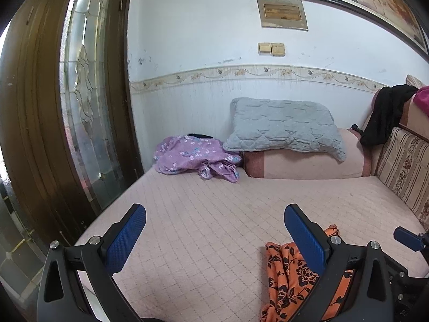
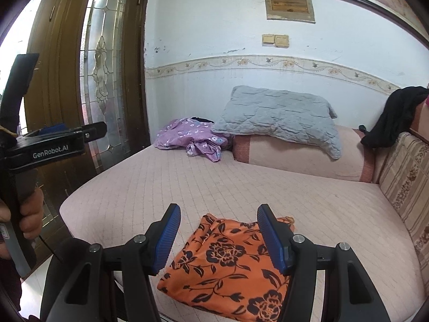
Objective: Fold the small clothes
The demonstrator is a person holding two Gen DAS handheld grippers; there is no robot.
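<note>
**Right wrist cam: both claws released, orange garment folded on the bed**

Right wrist view has the right claw [image 2: 218, 234] spread wide, nothing between the blue pads, hovering just over the orange floral garment [image 2: 228, 263]. That one lies folded near the front edge of the bed [image 2: 128, 196]. Left claw [image 1: 214, 237] is also released & empty, over bare mattress w/ the orange garment [image 1: 287, 276] just beside its right finger. Its body shows at the left edge of the right cam too, w/ a hand on the grip. Back by the wall there's a crumpled purple floral garment [image 2: 193, 138] touching the grey pillow [image 2: 278, 118]. Black clothing [image 2: 394, 115] hangs over the sofa back on the right
</note>
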